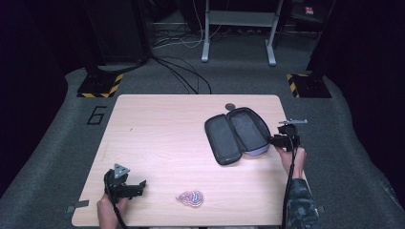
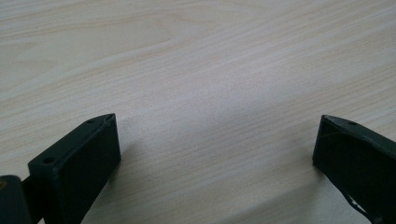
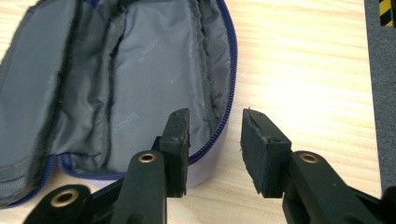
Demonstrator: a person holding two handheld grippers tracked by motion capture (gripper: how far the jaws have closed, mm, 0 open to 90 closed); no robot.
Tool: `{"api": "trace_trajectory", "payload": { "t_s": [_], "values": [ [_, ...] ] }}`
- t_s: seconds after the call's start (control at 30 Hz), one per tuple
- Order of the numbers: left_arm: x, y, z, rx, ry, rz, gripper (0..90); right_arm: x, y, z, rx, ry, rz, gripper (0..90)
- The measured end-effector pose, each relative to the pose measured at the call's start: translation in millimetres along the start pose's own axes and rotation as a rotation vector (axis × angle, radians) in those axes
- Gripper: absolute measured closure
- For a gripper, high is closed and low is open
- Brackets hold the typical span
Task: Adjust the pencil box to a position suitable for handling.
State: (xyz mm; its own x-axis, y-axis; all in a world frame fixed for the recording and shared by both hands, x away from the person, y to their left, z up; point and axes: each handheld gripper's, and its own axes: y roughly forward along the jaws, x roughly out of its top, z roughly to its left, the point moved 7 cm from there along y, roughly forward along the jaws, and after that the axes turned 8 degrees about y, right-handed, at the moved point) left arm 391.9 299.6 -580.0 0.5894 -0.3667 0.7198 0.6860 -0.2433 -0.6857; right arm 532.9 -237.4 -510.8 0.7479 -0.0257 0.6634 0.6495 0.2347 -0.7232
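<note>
Out at about three o'clock on the pale wooden surface (image 1: 157, 138), the open pencil case (image 1: 237, 134) lies spread flat, its grey lining facing up and its blue zipper running round the rim. The right hand-held gripper (image 1: 276, 140) sits at the case's three o'clock edge, held by the person's right hand (image 1: 290, 160), with its cable trailing back along the sleeve (image 1: 301, 202). In the right gripper view the right hand-held gripper (image 3: 215, 140) straddles the case's near wall: one jaw stands inside over the lining, the other outside over bare wood, and the zippered rim of the pencil case (image 3: 116, 70) runs between them. The pads are not pressing on it; a gap shows on both sides, so the grip is released. Down at seven o'clock, the left hand-held gripper (image 1: 138, 185) rests low over the surface in the left hand (image 1: 110, 210), well apart from the case. The left gripper view shows the left hand-held gripper (image 2: 215, 144) with its jaws spread wide and plain wood grain between them. At six o'clock, near the front edge, lies a small pink and blue patterned item (image 1: 190, 197), untouched, too small to identify.
</note>
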Motion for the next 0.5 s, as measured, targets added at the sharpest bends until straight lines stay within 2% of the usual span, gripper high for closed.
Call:
{"api": "trace_trajectory", "payload": {
  "t_s": [0.1,0.13,0.2,0.3,0.5],
  "values": [
    [0.0,0.0,0.0,0.0,0.0,0.001,0.7,-1.0,2.6,0.8,0.006,0.012,0.011,65.5],
    [0.0,0.0,0.0,0.0,0.0,0.0,0.7,-1.8,6.1,0.8,0.021,0.004,0.017,70.0],
    [0.0,0.0,0.0,0.0,-0.001,0.0,0.6,-3.0,8.2,1.3,0.031,0.017,0.024,74.5],
    [0.0,0.0,0.0,0.0,0.0,0.0,0.7,-5.5,9.2,2.3,0.046,0.024,0.036,77.7],
    [0.0,0.0,0.0,0.0,0.0,0.0,0.7,-12.2,7.8,5.5,0.067,0.029,0.052,78.3]
  ]
}}
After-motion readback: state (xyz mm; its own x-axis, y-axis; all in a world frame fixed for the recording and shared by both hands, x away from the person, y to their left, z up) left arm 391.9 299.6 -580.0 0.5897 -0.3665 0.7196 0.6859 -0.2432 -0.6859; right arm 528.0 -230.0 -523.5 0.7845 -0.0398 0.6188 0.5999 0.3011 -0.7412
